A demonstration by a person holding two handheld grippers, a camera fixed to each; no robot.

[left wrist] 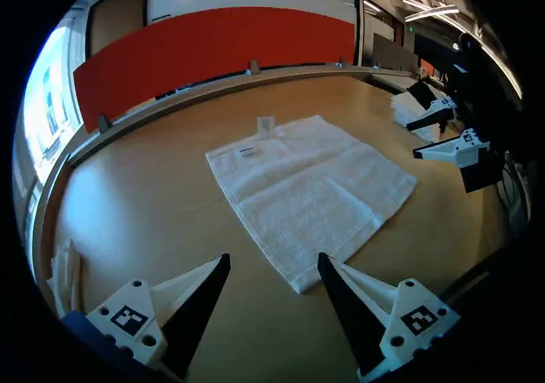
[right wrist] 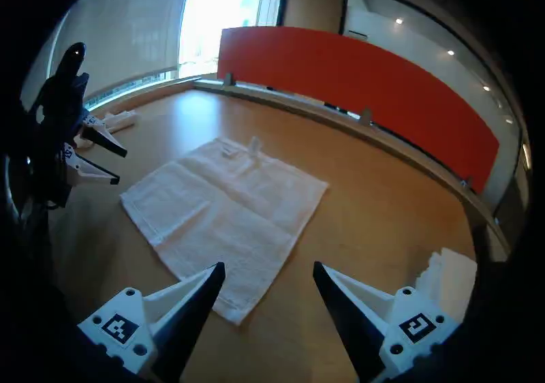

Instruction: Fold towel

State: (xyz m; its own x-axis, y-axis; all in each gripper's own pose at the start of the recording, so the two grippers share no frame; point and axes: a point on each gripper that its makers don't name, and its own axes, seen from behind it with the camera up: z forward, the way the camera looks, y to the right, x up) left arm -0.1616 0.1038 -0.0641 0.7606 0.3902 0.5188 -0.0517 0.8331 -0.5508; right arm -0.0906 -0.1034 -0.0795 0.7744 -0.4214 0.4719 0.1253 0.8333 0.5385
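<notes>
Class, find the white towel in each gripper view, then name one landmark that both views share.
Left gripper view: towel at centre, flat on the table, one corner pointing down.
Right gripper view: towel left of centre, flat, one corner pointing down.
Shared landmark: red panel behind the table.

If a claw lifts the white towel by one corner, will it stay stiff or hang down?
The white towel lies flat with soft creases, so it will likely hang limp. Its pile may catch on the wooden table, so pushing probably bunches it.
</notes>
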